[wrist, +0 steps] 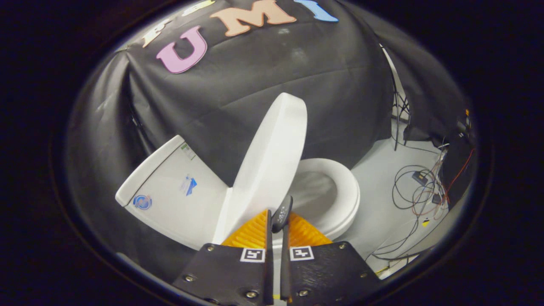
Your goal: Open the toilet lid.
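Standing raised at a steep tilt over the bowl, the white toilet lid (272, 157) hid much of the hinge and the rear of the seat (340, 187) behind it, and its lower edge was lost behind the gripper (277, 225). The seat ring showed beside the lid on the far side from the tank (170, 191), its near rim cut off by the fingers; the inside of the bowl was too shadowed to make out. Stickers on the tank were too small to read. The gripper's fingers stood almost closed, with only a thin slit between them, and a small dark oval tab (282, 212) rose out of that slit right at the lid's lower edge. Whether both fingers pressed on the tab, or whether it belonged to the lid, could not be told. Black cloth (238, 85) hung behind the toilet, draped close around the tank. Past the seat, well away from the lid, a tangle of cables (414, 191) lay on the pale floor (378, 187), and the thin legs of a stand (399, 114) rose against the cloth, its top cut off.
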